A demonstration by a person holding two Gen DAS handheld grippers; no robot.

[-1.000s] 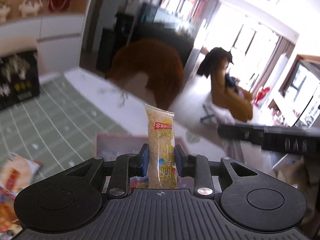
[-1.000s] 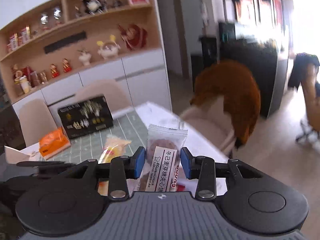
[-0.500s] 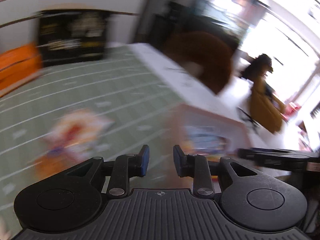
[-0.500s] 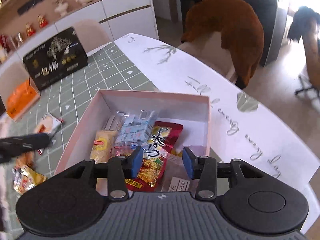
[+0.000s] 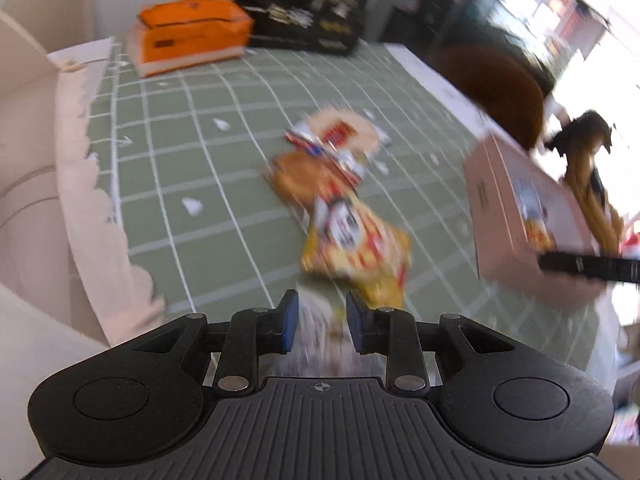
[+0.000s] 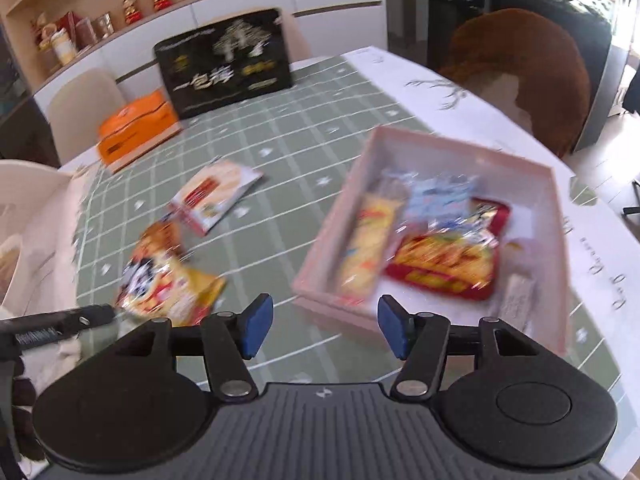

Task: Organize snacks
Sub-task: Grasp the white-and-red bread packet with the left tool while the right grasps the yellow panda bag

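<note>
A pink box (image 6: 552, 216) on the green checked mat holds several snack packets, among them a yellow bar (image 6: 366, 244) and a red bag (image 6: 448, 268). The box also shows at the right of the left wrist view (image 5: 496, 204). Loose on the mat lie a yellow bag (image 5: 356, 248), an orange-brown packet (image 5: 304, 176) and a white and red packet (image 5: 340, 132). My left gripper (image 5: 318, 322) is open above a blurred silvery packet (image 5: 316, 332) near the yellow bag. My right gripper (image 6: 322, 330) is open wide and empty, just in front of the box.
An orange box (image 6: 136, 128) and a black gift box (image 6: 224, 64) stand at the far end of the mat. A brown-covered chair (image 6: 524, 68) is beyond the table's right edge. A cream chair back (image 5: 36, 184) is at the left.
Both grippers let go of their packets, which now lie in the pink box. The left gripper swung left and down over the loose snacks. The right gripper opened wider and drew back.
</note>
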